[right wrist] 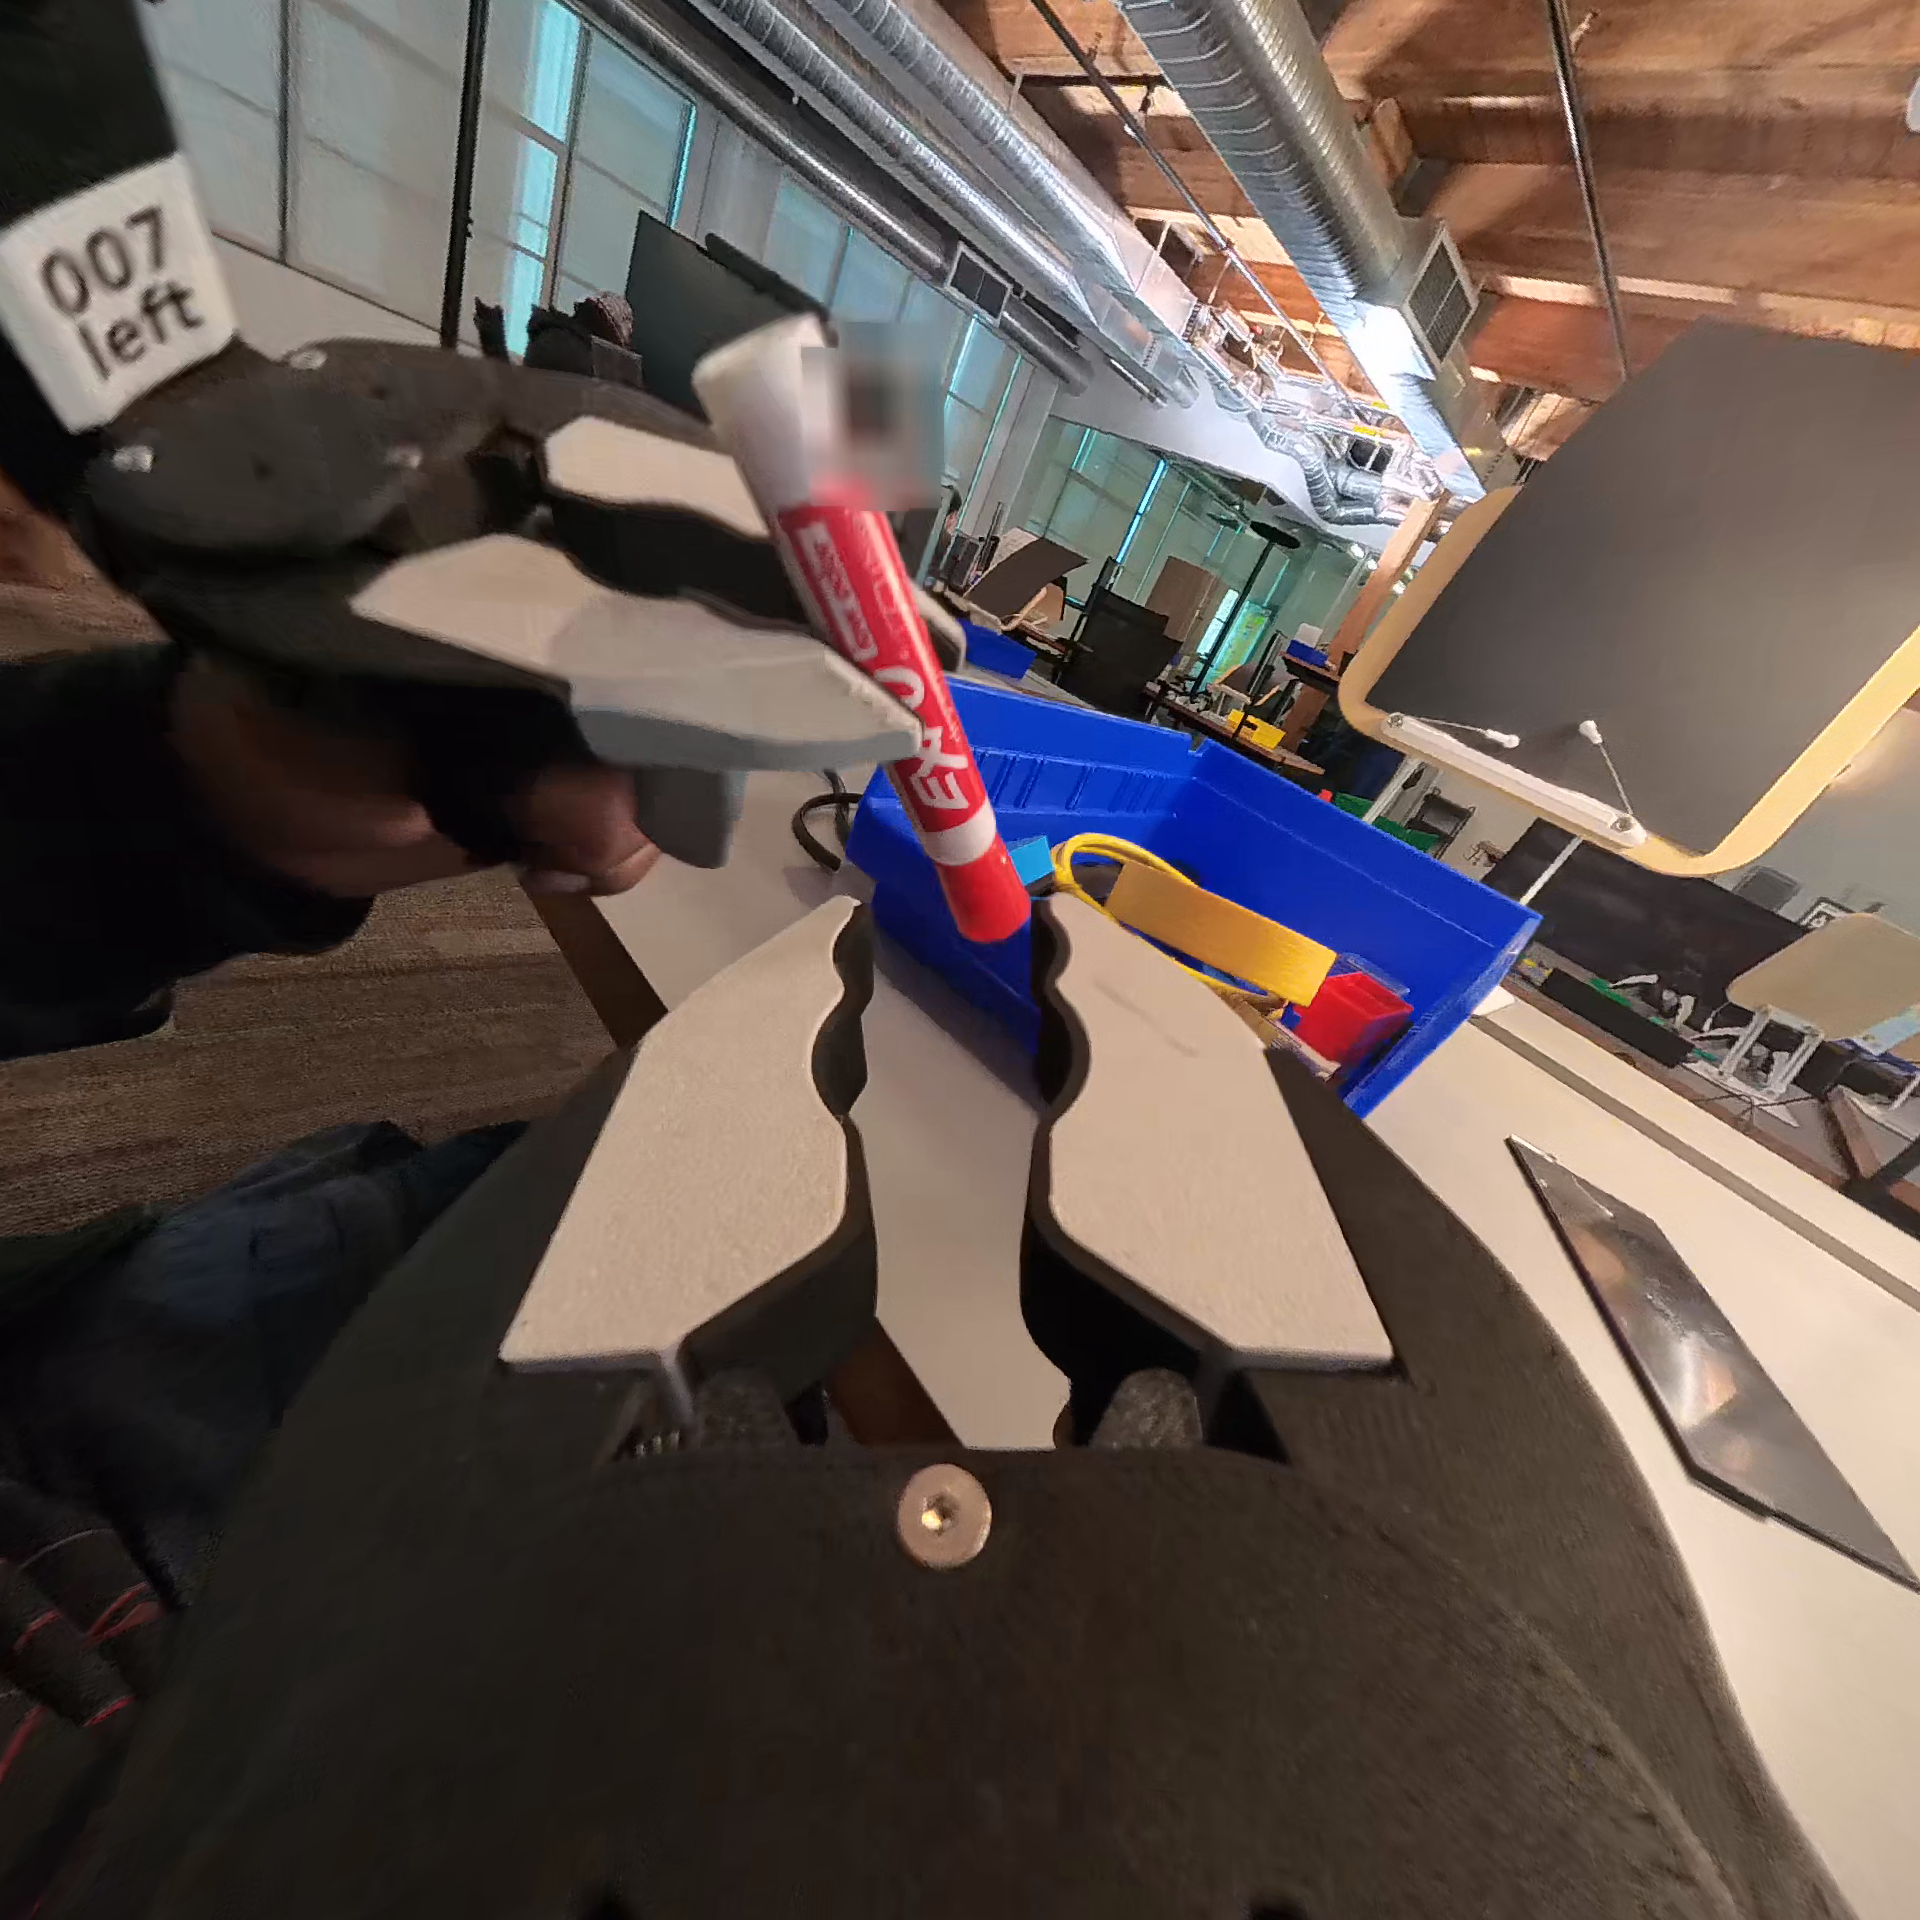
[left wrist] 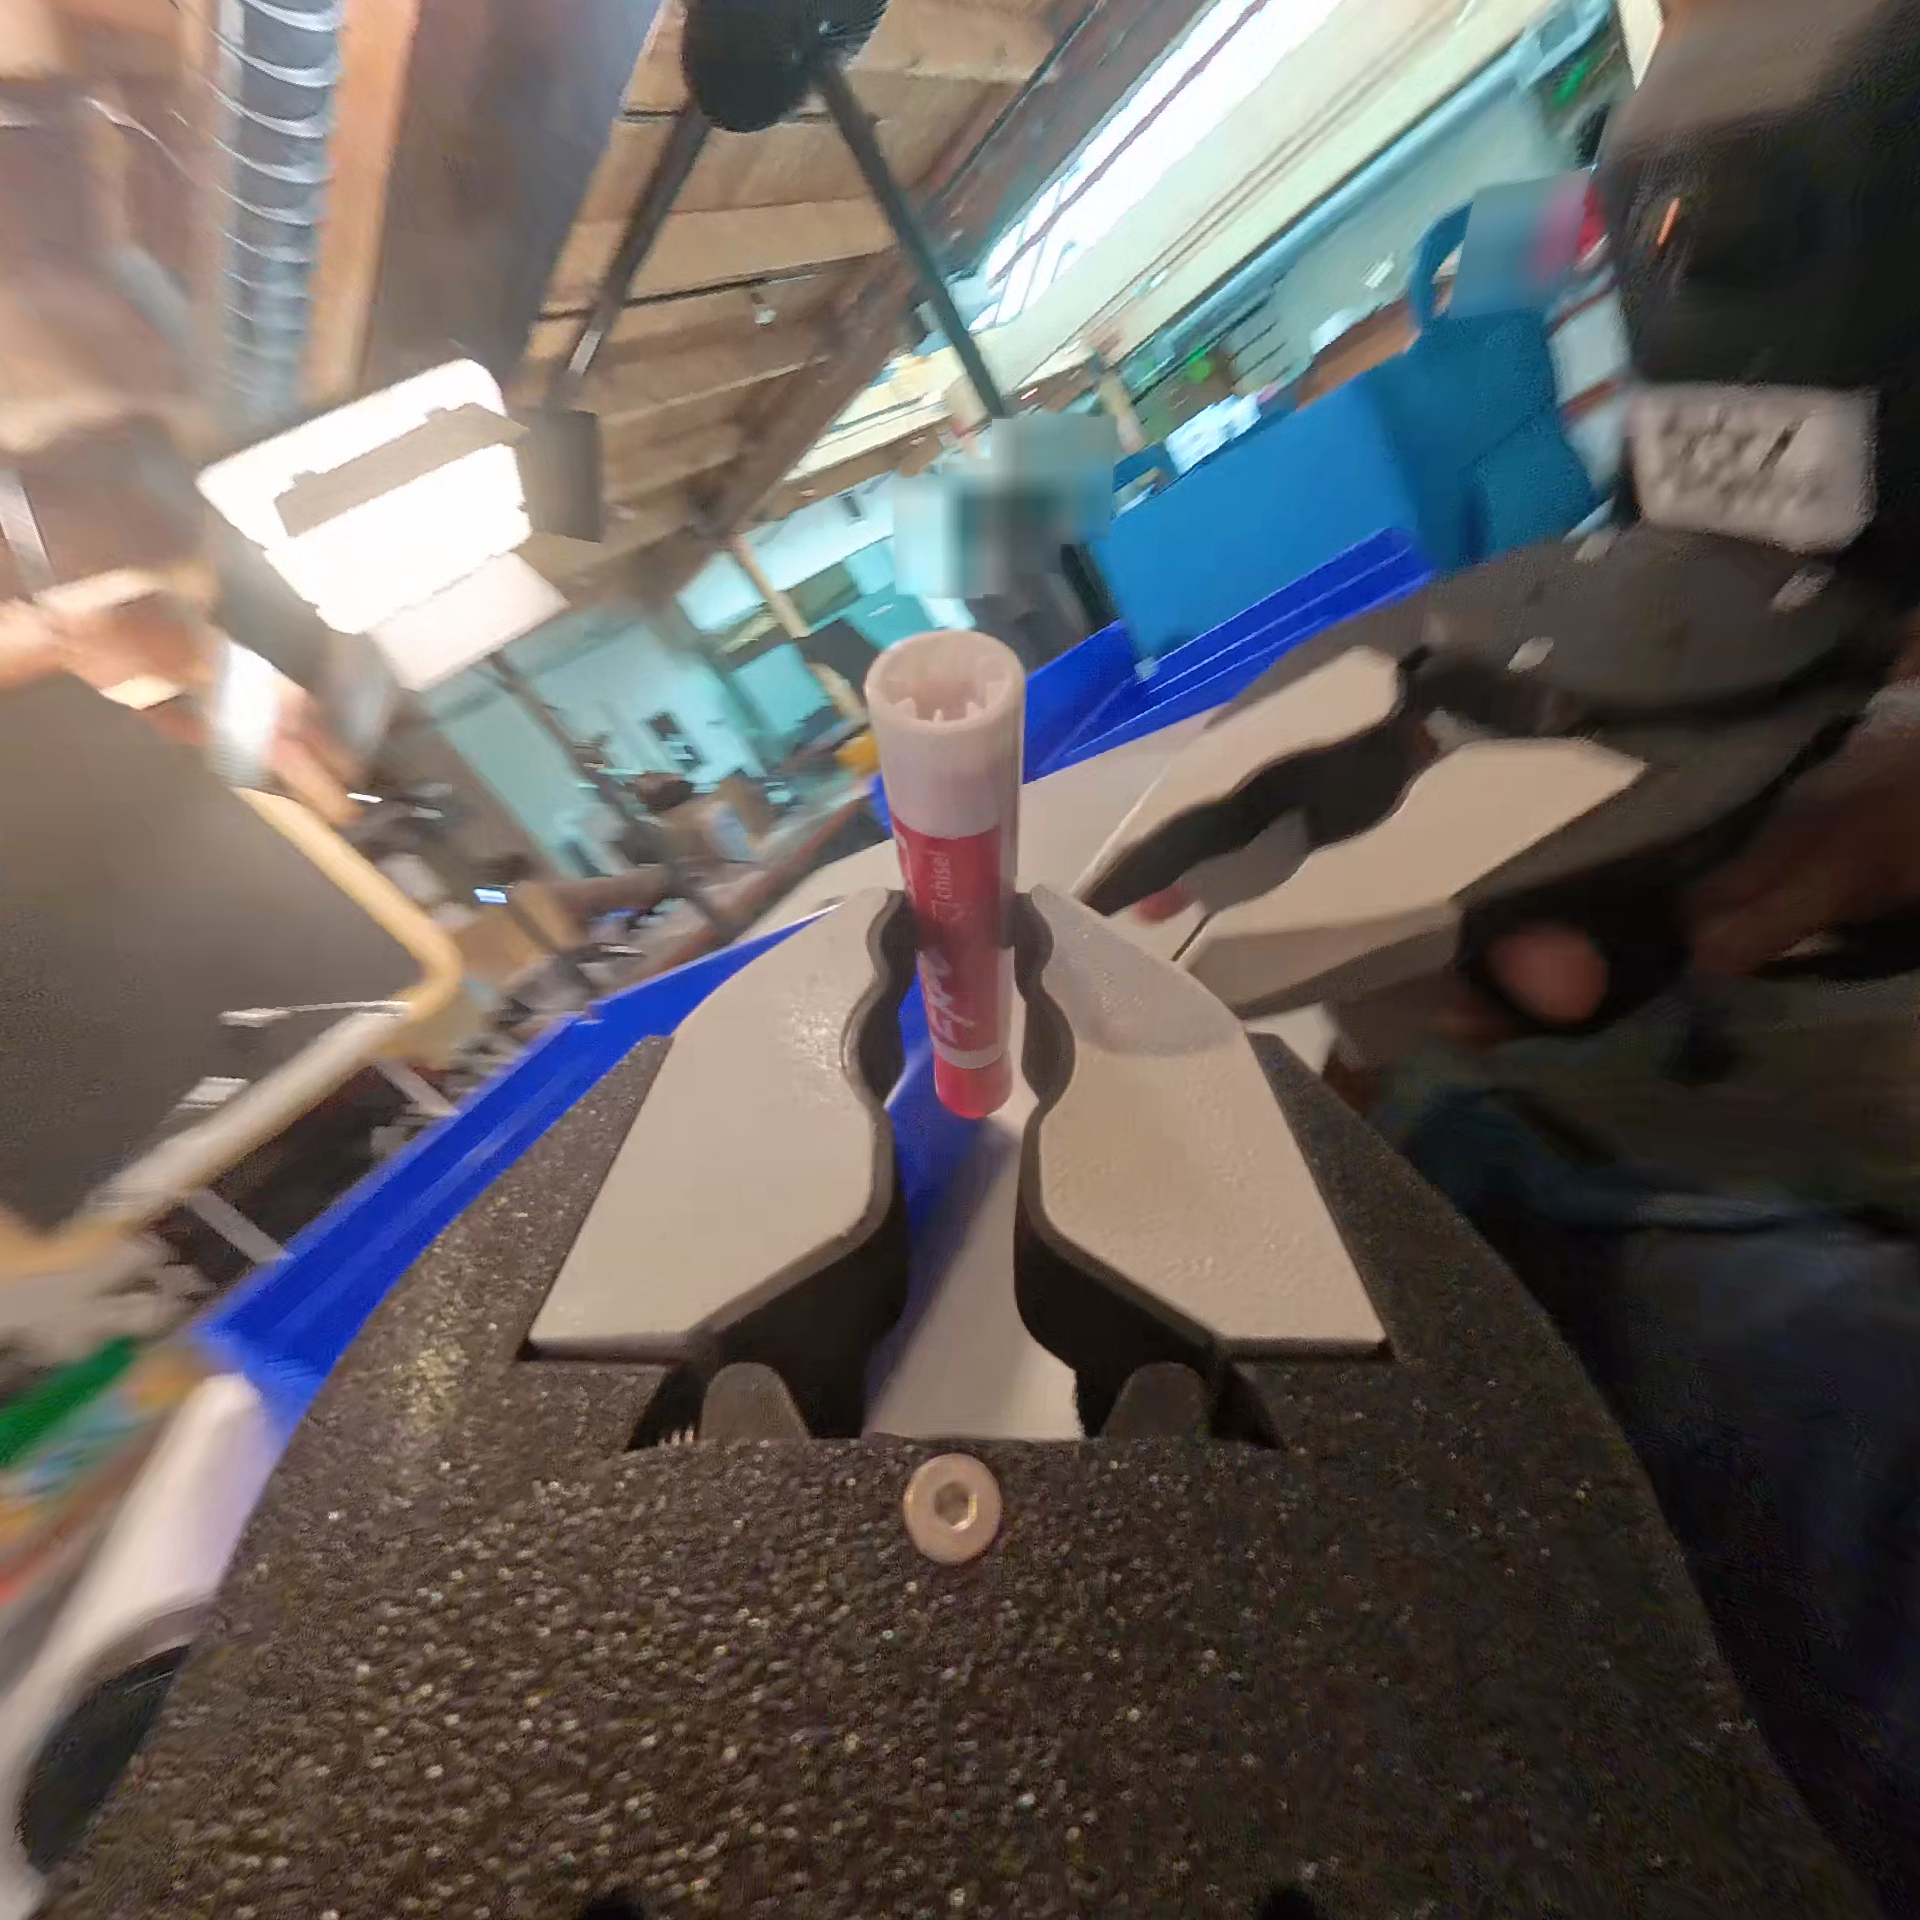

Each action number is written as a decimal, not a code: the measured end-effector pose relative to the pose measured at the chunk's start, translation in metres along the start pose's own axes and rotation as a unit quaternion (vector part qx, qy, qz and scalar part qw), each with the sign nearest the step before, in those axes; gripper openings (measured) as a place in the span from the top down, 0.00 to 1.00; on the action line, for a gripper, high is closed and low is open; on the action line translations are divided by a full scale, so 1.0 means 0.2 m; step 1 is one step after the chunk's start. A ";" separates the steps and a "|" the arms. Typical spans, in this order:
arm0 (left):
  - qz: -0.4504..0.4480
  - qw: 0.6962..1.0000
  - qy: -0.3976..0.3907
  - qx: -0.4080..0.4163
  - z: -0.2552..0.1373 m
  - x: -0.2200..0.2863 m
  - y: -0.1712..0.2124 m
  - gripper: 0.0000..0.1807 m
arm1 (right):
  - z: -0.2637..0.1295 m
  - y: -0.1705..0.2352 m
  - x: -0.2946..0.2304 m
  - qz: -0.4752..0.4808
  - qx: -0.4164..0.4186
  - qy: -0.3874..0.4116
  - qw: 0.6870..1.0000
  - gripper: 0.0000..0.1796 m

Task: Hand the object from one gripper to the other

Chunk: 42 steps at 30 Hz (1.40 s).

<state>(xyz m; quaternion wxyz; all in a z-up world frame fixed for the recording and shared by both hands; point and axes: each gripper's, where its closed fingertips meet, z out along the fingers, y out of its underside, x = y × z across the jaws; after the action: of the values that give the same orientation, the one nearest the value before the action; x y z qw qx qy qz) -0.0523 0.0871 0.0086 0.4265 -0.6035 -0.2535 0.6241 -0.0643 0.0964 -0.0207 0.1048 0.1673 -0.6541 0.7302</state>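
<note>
A red marker with a white cap (left wrist: pixel 951 831) stands upright, clamped between the fingertips of my left gripper (left wrist: pixel 961 935). In the right wrist view the left gripper (right wrist: pixel 888 681) comes in from the left and holds the marker (right wrist: pixel 831 561) tilted, white cap up. The marker's red lower end hangs between the tips of my right gripper (right wrist: pixel 945 925), close to its right finger. The right gripper is open, with its jaws apart around that end. It also shows at the right of the left wrist view (left wrist: pixel 1153 909), close beside the left gripper.
A blue bin (right wrist: pixel 1299 821) sits on the white table (right wrist: pixel 1558 1247) just beyond the grippers, with a yellow piece (right wrist: pixel 1216 925) and a red block (right wrist: pixel 1351 1018) inside. A dark flat plate (right wrist: pixel 1704 1371) lies on the table at right. A hand (right wrist: pixel 582 831) holds the left gripper. Only a small space, under 4 cm, lies between the two pairs of fingers.
</note>
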 end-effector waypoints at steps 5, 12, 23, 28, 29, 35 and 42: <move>0.142 0.986 -0.078 -0.033 0.00 -0.04 0.04 0.89 | -0.01 -0.11 -0.04 0.007 0.021 -0.003 1.000 0.81; 0.226 0.969 -0.080 -0.059 0.06 0.04 0.09 0.90 | 0.00 -0.17 -0.07 -0.040 0.021 0.053 0.998 0.80; 0.053 0.998 -0.022 -0.016 0.04 0.04 0.09 0.81 | -0.04 -0.18 0.06 0.051 0.062 0.042 0.996 0.90; -0.151 0.985 0.067 0.054 -0.01 0.01 0.02 0.76 | -0.12 -0.26 0.10 0.224 0.145 -0.075 0.961 0.90; -0.186 0.976 0.087 0.070 -0.02 0.02 0.00 0.76 | -0.14 -0.28 0.09 0.257 0.166 -0.113 0.945 0.90; -0.306 0.916 0.202 0.162 -0.09 0.09 -0.15 0.74 | -0.19 -0.34 0.08 0.368 0.225 -0.194 0.881 0.89; -0.344 0.888 0.240 0.188 -0.08 0.16 -0.21 0.75 | -0.17 -0.36 0.00 0.382 0.230 -0.222 0.867 0.90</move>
<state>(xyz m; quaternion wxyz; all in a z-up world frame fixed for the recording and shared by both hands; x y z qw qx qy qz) -0.0248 0.1329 0.0239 0.7676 -0.5184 -0.2133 0.3107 -0.0419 0.1384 0.0422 -0.3722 0.0811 -0.4868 0.7861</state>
